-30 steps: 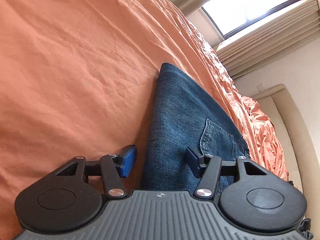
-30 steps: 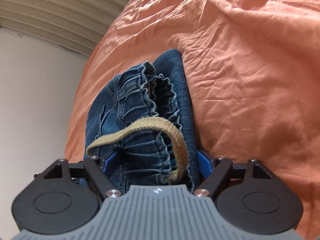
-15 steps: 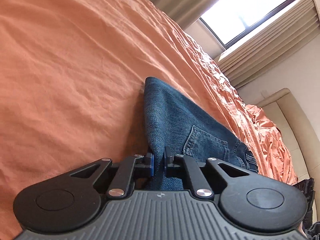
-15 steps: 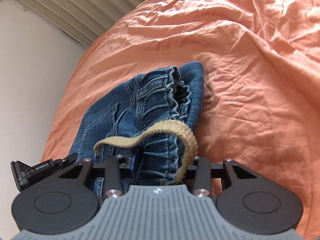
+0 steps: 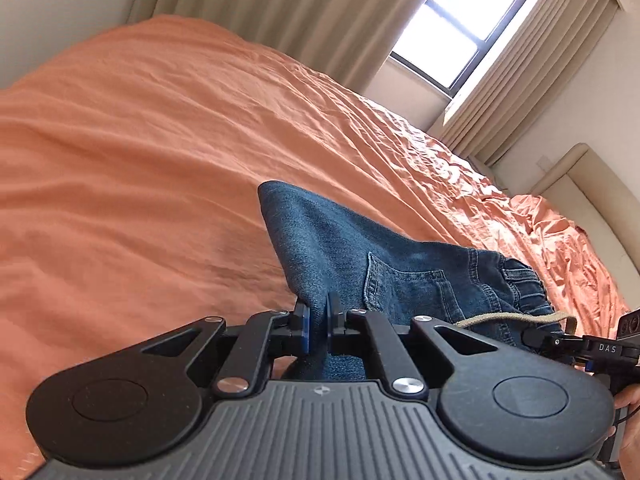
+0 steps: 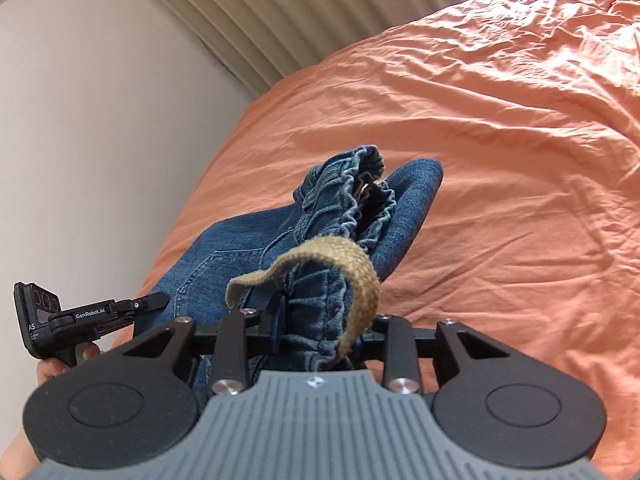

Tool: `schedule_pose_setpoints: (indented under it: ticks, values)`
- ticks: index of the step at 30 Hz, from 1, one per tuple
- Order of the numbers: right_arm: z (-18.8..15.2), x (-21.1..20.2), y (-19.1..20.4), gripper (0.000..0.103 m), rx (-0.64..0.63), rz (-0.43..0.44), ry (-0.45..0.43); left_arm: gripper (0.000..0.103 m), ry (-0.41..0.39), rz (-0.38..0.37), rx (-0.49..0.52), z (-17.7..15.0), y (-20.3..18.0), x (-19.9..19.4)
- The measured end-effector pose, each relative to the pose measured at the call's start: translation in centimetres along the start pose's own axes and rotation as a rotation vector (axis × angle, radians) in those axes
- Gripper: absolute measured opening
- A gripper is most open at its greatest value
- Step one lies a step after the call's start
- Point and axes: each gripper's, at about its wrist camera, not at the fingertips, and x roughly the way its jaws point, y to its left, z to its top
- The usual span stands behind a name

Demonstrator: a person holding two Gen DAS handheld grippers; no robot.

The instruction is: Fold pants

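While the left wrist view is looking along the orange bedsheet (image 5: 160, 160), the left gripper (image 5: 317, 330) is pinching a plain edge of the jeans (image 5: 340, 248), which are rising off the bed; this looks like the lift before a fold, calling next for both ends carried across together. The right wrist view is showing what the left barely catches: the right gripper (image 6: 316, 334) is clamping the gathered elastic waistband (image 6: 348, 204), its tan drawstring (image 6: 340, 264) looping over the bunch.

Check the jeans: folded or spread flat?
Folded. The jeans are doubled into a compact bundle, the gathered waistband on top, both grippers' jaws shut on its near edge above the orange bedsheet.
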Motion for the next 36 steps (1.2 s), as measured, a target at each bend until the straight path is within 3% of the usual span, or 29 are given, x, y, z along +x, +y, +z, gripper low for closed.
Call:
schedule_pose_setpoints:
  ticks: [6, 11, 17, 24, 28, 30, 36]
  values:
    - [-1.8, 6.9, 2.7, 0.027, 0.059, 0.096, -0.008, 0.007, 0.007, 0.1, 0.028, 2.4, 4.6, -2.8]
    - [-3.6, 11.6, 1.7, 0.027, 0.121, 0.091, 0.041, 0.007, 0.073, 0.125, 0.006, 1.8, 8.7, -0.6]
    - [-5.8, 14.0, -1.1, 0.028, 0.191, 0.064, 0.089, 0.012, 0.163, 0.148, 0.025, -0.4, 12.6, 2.9]
    - [-5.7, 15.2, -1.1, 0.033, 0.18, 0.048, 0.108, 0.022, 0.266, 0.155, 0.042, -0.4, 14.3, 3.0]
    - [-5.4, 15.3, -0.7, 0.038, 0.157, 0.008, 0.114, 0.026, 0.306, 0.154, 0.016, -0.8, 14.4, 1.7]
    - [-5.2, 15.2, -0.2, 0.045, 0.142, -0.026, 0.116, 0.031, 0.324, 0.169, 0.016, -1.1, 14.0, 1.1]
    - [-4.4, 12.2, 3.0, 0.058, -0.012, -0.196, 0.086, 0.042, 0.411, 0.256, 0.04, -2.1, 12.7, -1.3]
